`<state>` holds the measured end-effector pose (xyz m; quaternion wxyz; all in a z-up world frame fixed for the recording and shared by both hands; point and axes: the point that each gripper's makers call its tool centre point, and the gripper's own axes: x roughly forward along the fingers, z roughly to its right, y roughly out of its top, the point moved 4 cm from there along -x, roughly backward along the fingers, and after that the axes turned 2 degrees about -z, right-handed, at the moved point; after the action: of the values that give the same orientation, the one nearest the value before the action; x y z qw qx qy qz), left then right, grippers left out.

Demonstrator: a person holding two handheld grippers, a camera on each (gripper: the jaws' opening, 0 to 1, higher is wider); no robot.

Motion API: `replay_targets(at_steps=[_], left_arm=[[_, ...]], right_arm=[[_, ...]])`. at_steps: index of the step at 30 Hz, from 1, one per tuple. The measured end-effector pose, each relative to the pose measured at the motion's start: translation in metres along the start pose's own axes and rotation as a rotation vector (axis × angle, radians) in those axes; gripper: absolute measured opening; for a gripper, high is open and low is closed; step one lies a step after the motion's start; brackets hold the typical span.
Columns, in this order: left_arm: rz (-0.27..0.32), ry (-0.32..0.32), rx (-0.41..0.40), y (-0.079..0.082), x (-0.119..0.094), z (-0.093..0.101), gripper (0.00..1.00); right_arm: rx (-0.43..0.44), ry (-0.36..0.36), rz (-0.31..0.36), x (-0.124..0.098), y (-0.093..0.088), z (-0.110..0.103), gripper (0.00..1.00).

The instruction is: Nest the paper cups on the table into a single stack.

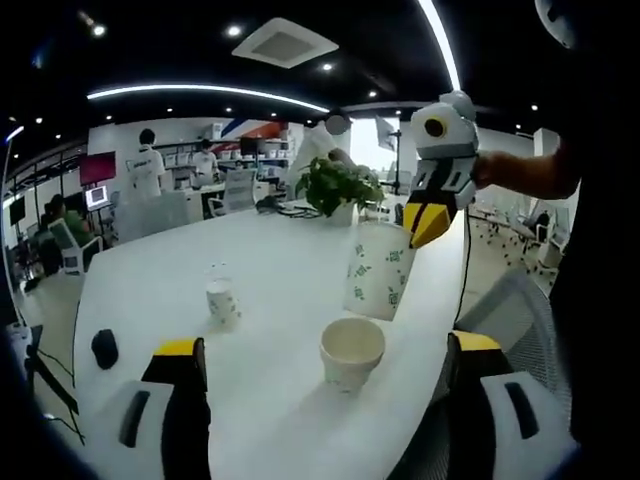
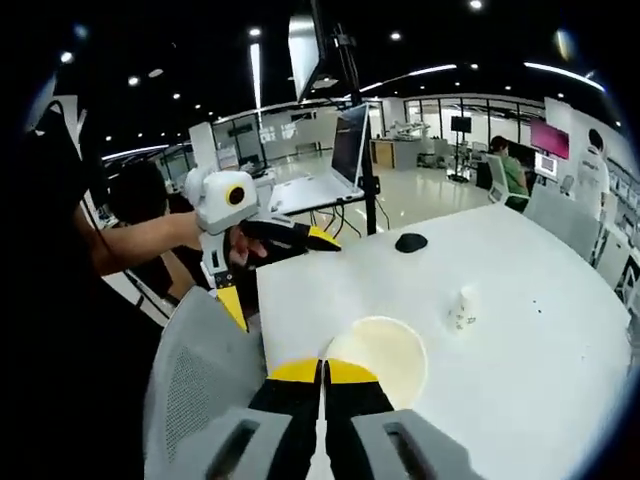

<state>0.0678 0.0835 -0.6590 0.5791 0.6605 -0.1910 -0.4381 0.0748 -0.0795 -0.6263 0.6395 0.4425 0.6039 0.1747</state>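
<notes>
In the left gripper view, the left gripper (image 1: 325, 400) has its jaws spread wide at the bottom of the frame, with an upright paper cup (image 1: 351, 353) standing between and just beyond them on the white table (image 1: 150, 290). Farther, at upper right, the right gripper (image 1: 428, 222) pinches the rim of 1 raised patterned cup (image 1: 378, 270). A small bottle (image 1: 221, 297) stands at left of centre.

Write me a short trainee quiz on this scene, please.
1. Fill in: the free cup stands ___ on the table.
2. True or false: the left hand-held gripper has its jaws wide apart.
3. What does the right hand-held gripper hold? A. green-patterned cup B. small bottle C. black mouse
Key: 1 upright; 2 true; 3 A.
</notes>
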Motion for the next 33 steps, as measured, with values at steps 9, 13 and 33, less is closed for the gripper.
replay_targets(at_steps=[9, 13, 33], left_arm=[[-0.002, -0.009, 0.005, -0.003, -0.003, 0.010, 0.99], [0.003, -0.002, 0.005, -0.003, -0.005, 0.009, 0.99], [0.036, -0.033, -0.003, -0.003, -0.009, 0.019, 0.99]], right_arm=[[-0.065, 0.014, -0.069, 0.007, 0.002, -0.002, 0.00], [-0.092, 0.020, -0.094, 0.009, 0.001, -0.002, 0.00], [-0.138, 0.011, -0.184, 0.031, -0.005, 0.003, 0.00]])
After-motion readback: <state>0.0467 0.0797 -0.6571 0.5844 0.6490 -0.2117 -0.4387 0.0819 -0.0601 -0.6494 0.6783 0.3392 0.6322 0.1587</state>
